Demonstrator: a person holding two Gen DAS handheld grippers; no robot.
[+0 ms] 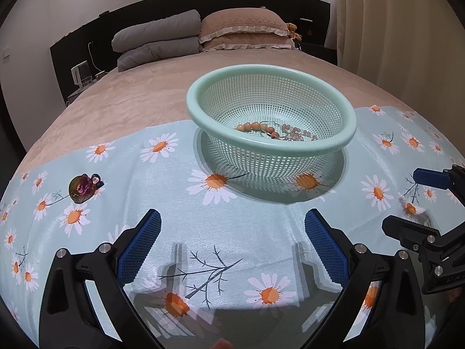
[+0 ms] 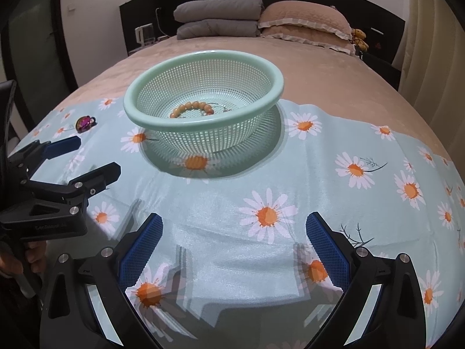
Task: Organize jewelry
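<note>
bracelets [image 1: 263, 129] lie in basket [image 1: 343, 133]; left gripper [image 1: 232, 232] and right gripper [image 2: 234, 232] jaws released.

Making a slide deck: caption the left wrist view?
Open left gripper faces a mint basket holding beaded bracelets; iridescent trinket remains on daisy cloth.

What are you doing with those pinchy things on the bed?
Someone is tidying jewelry into the green basket. An orange bead bracelet and a pink one already lie inside. A shiny purple trinket waits on the daisy cloth. The left gripper and right gripper are both open, holding nothing.
</note>
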